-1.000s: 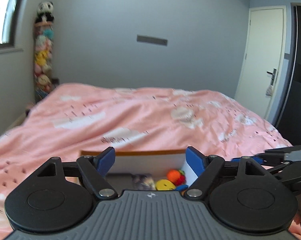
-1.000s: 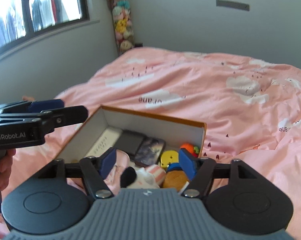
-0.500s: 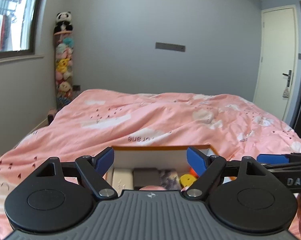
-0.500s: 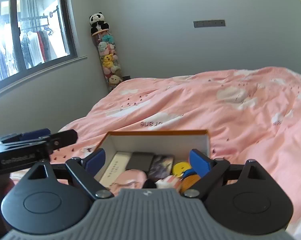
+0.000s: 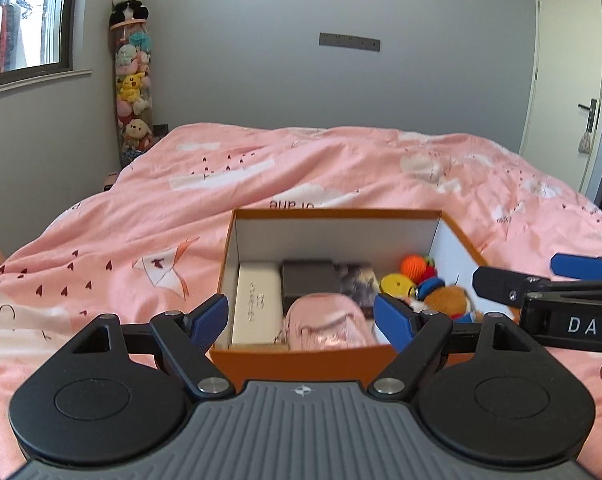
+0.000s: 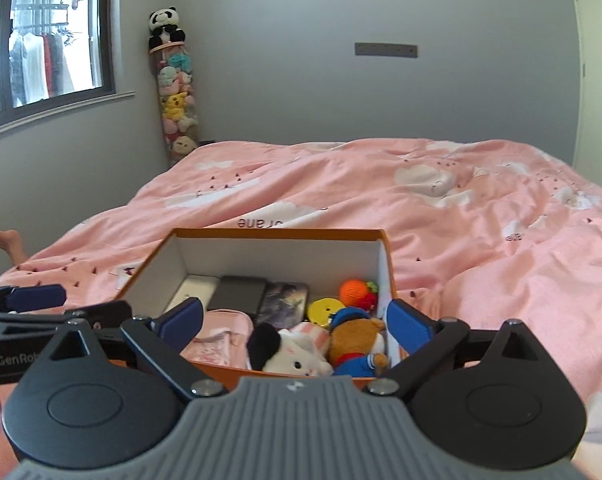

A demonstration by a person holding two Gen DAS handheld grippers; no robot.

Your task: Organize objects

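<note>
Left wrist view: left claw and right claw hover released, empty, at the near edge of the orange cardboard box on the pink quilted bed. Slim cases and plush toys already sit packed inside; organizing looks nearly done.

Each gripper is matte black with two round discs, silver pivot screws and a ribbed grey housing bearing a small white emblem. The left gripper carries blue pads; the right gripper matches. White lettering marks their sides: "DAS" and "GenRob". Bare skin shows at the frame edges.
</note>
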